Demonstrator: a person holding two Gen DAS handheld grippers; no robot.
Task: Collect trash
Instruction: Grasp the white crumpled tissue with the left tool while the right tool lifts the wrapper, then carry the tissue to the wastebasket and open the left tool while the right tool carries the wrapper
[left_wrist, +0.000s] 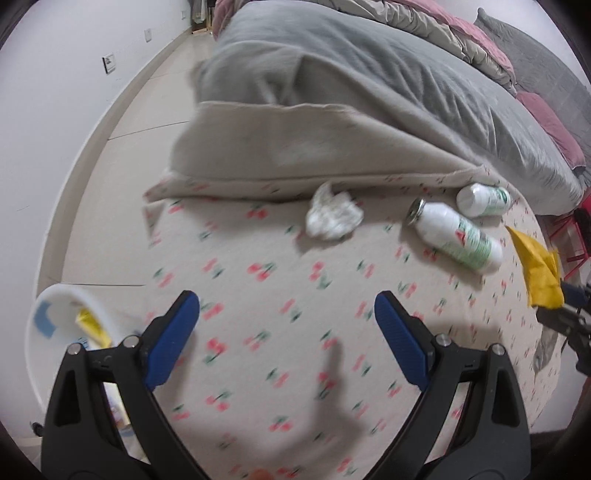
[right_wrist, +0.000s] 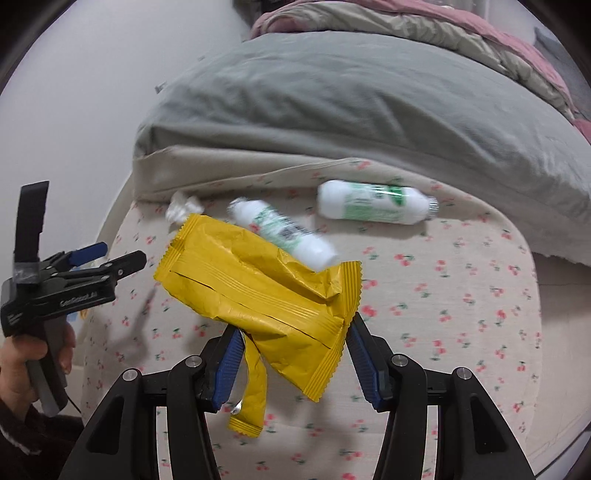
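My right gripper (right_wrist: 293, 347) is shut on a crumpled yellow wrapper (right_wrist: 258, 295) and holds it above the cherry-print sheet; the wrapper also shows in the left wrist view (left_wrist: 537, 273). My left gripper (left_wrist: 286, 317) is open and empty over the sheet; it also shows in the right wrist view (right_wrist: 122, 258). A crumpled white tissue (left_wrist: 332, 214) lies ahead of it near the blanket's edge. Two white bottles with green labels lie on their sides: one nearer (left_wrist: 456, 236), one farther right (left_wrist: 484, 199). A white bin (left_wrist: 66, 325) with trash in it stands on the floor at left.
A grey blanket (left_wrist: 369, 81) and beige cover (left_wrist: 280, 147) are heaped behind the trash. Pink bedding (left_wrist: 461, 22) lies farther back. The tiled floor (left_wrist: 110, 184) and white wall (left_wrist: 55, 92) are to the left of the bed. A red frame (left_wrist: 569, 229) stands at right.
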